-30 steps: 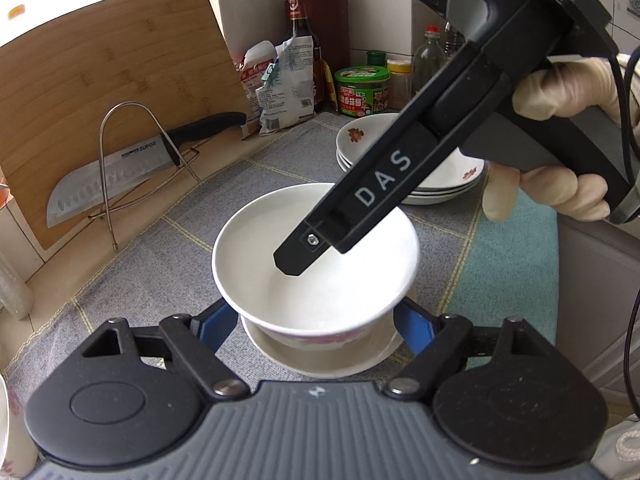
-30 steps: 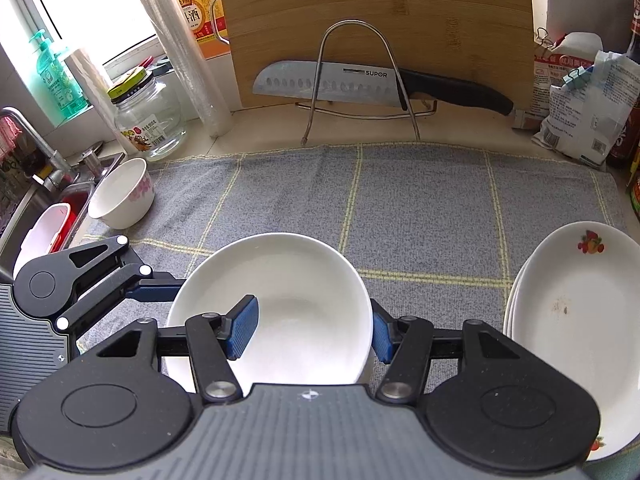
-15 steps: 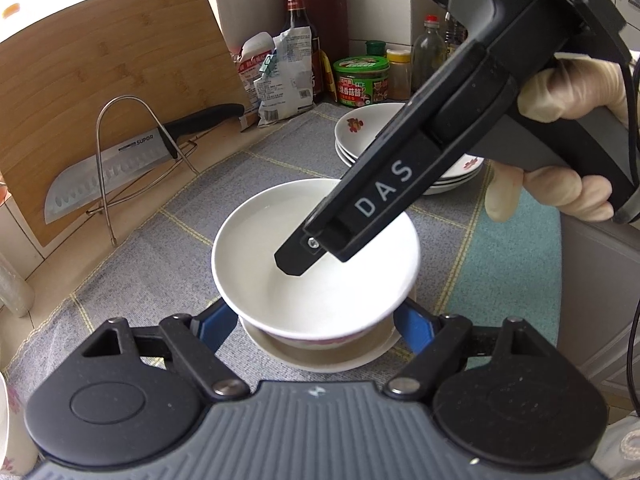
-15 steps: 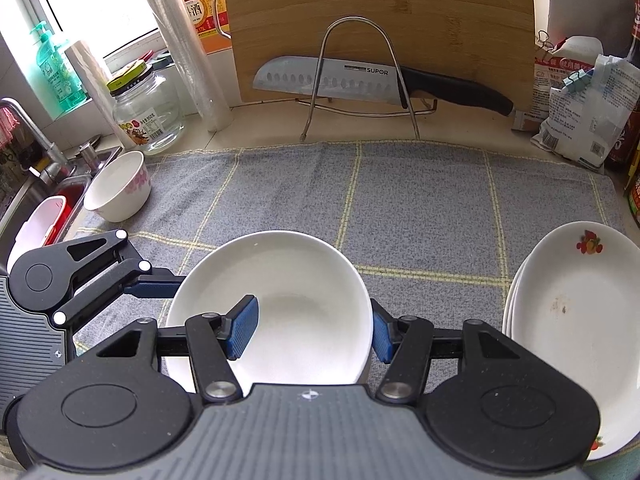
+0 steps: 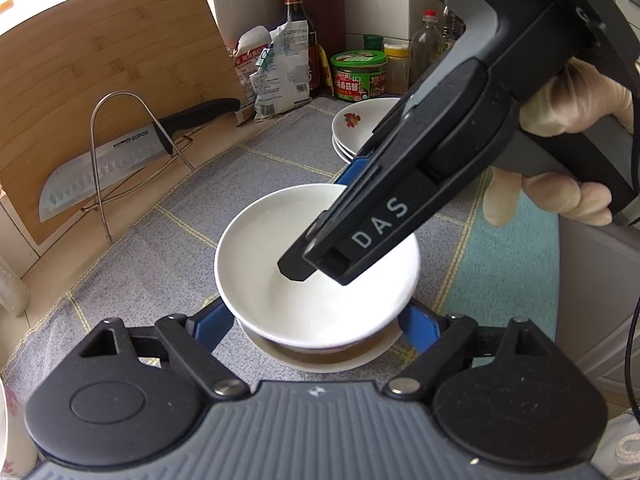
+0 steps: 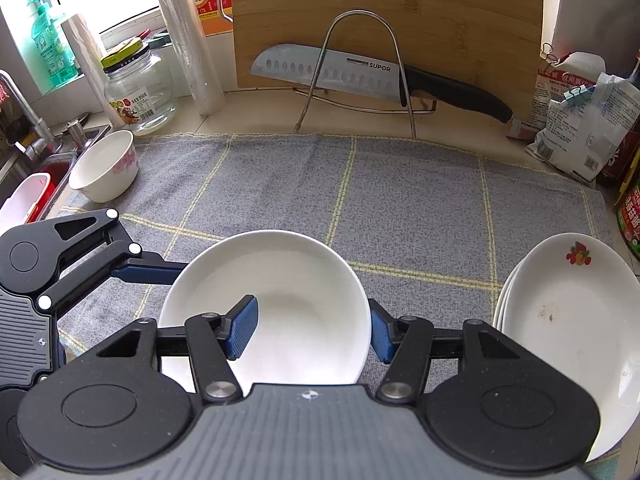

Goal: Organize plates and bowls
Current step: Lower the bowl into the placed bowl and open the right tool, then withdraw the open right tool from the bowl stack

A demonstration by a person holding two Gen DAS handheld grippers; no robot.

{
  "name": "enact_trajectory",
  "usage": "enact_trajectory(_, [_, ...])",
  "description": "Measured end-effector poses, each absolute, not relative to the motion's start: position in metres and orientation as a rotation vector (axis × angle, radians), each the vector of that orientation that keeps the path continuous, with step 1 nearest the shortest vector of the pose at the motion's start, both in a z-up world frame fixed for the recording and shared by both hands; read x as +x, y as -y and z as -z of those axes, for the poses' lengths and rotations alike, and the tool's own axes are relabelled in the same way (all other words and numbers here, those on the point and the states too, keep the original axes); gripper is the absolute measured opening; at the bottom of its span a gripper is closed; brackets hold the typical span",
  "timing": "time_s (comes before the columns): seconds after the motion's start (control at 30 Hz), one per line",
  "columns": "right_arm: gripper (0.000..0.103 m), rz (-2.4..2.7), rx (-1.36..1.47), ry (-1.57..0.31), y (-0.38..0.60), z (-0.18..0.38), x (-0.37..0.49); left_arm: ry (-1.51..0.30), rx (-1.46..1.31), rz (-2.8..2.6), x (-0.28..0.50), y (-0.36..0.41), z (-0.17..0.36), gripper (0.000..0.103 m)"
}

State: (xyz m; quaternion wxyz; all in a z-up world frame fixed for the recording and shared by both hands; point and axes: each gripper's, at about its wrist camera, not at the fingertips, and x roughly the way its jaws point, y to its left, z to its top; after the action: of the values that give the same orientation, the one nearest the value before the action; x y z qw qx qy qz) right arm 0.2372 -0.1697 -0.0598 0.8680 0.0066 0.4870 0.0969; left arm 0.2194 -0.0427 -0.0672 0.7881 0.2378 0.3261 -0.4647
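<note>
A white bowl [image 5: 280, 280] sits nested in another bowl [image 5: 320, 360] on the grey mat. My left gripper [image 5: 316, 326] is open, its blue pads on either side of the upper bowl, touching or nearly so. My right gripper [image 6: 312, 332] is open over the same bowl [image 6: 288, 280], one pad [image 6: 242, 328] inside it, the other [image 6: 380, 334] outside its right rim. A stack of white plates [image 6: 568, 312] with a fruit print lies at the right. A small flowered bowl [image 6: 104, 166] stands at the far left.
A grey checked mat [image 6: 400, 200] covers the counter. A knife on a wire stand [image 6: 360, 76] leans on a bamboo board [image 6: 400, 8] at the back. A glass jar [image 6: 136, 84], film rolls and a sink [image 6: 36, 176] are left; bags and bottles [image 6: 580, 128] right.
The right gripper has tilted and lifted slightly over the bowl. The left gripper and both bowls have hardly moved.
</note>
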Motion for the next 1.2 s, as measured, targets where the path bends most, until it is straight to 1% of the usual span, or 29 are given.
enact_trajectory(0.23, [0.064,-0.199,0.015,-1.017,0.171,0.061,0.236,-0.678,0.525,1.008,0.216,0.042,0.068,0.093])
enact_trajectory(0.37, [0.066,-0.199,0.016,-1.012,0.17,0.059,0.235,-0.651,0.541,1.01,0.214,0.037,0.063,0.093])
enact_trajectory(0.4, [0.069,-0.2,0.019,-1.009,0.17,0.059,0.235,-0.642,0.543,1.012,0.213,0.035,0.061,0.093])
enact_trajectory(0.43, [0.074,-0.199,0.023,-1.004,0.171,0.058,0.235,-0.633,0.545,1.018,0.212,0.033,0.058,0.093])
enact_trajectory(0.47, [0.077,-0.197,0.025,-0.998,0.171,0.057,0.234,-0.623,0.543,1.025,0.211,0.03,0.056,0.093])
enact_trajectory(0.53, [0.086,-0.186,0.031,-0.986,0.172,0.056,0.234,-0.602,0.53,1.057,0.208,0.024,0.05,0.094])
enact_trajectory(0.67, [0.09,-0.169,0.054,-0.978,0.174,0.055,0.234,-0.586,0.508,1.115,0.206,0.021,0.047,0.094])
enact_trajectory(0.73, [0.093,-0.153,0.061,-0.973,0.176,0.055,0.234,-0.589,0.505,1.133,0.204,0.022,0.049,0.094])
enact_trajectory(0.9, [0.095,-0.123,0.083,-0.959,0.179,0.054,0.231,-0.601,0.493,1.151,0.202,0.022,0.052,0.094])
enact_trajectory(1.2, [0.096,-0.101,0.128,-0.937,0.182,0.052,0.223,-0.624,0.442,1.139,0.204,0.017,0.052,0.095])
